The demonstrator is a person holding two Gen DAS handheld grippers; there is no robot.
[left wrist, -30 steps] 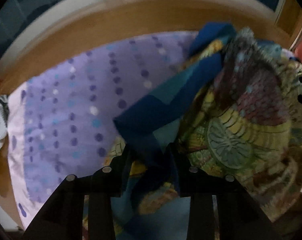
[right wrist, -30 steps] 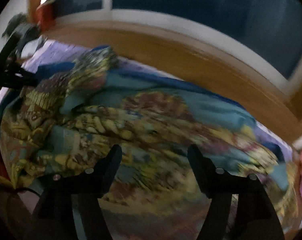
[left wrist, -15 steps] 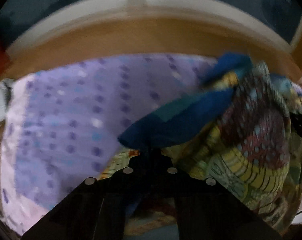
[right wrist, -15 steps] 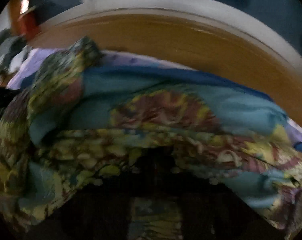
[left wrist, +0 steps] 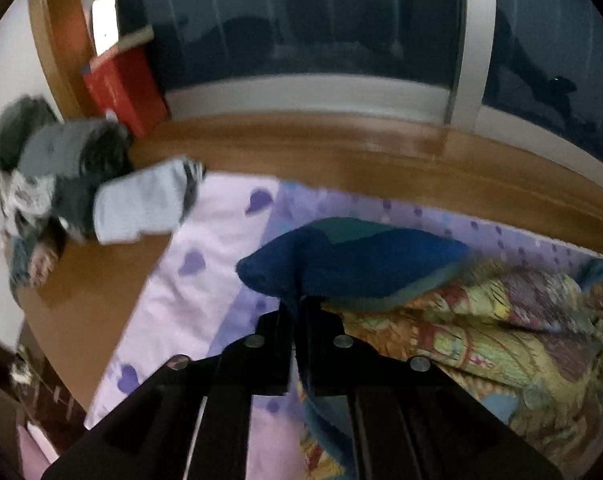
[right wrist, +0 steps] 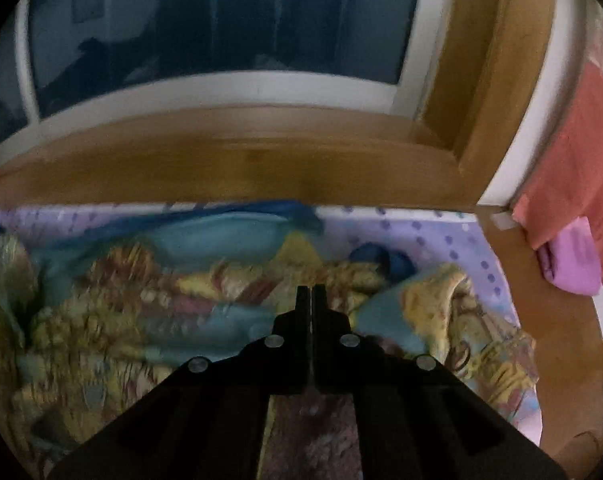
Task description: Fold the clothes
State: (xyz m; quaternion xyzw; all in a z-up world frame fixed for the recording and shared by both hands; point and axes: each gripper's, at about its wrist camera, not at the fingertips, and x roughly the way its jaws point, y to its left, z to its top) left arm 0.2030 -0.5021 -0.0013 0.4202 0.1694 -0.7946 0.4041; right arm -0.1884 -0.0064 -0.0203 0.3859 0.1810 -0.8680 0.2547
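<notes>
Left wrist view: the black two-finger left gripper [left wrist: 297, 308] sits at lower centre with its jaws closed on a dark blue fold of the multicoloured printed garment [left wrist: 481, 340], which bunches up above the fingertips; the rest of that garment lies crumpled at lower right. Beneath it is a lilac bed sheet with purple dots [left wrist: 205, 280], bordered by a wooden window ledge [left wrist: 381, 160]. A heap of grey and pale blue clothes [left wrist: 101, 188] occupies the left of the frame, overlapping the sheet's corner; a red box [left wrist: 121, 88] stands at upper left against the dark window [left wrist: 301, 20]. Right wrist view: the black right gripper [right wrist: 311, 296] at lower centre has its jaws pressed together, with the garment's blurred printed cloth close around the tips; whether cloth is pinched cannot be confirmed. An orange-red cloth [right wrist: 573, 152] hangs at the right edge above a pink folded item [right wrist: 569, 260].
</notes>
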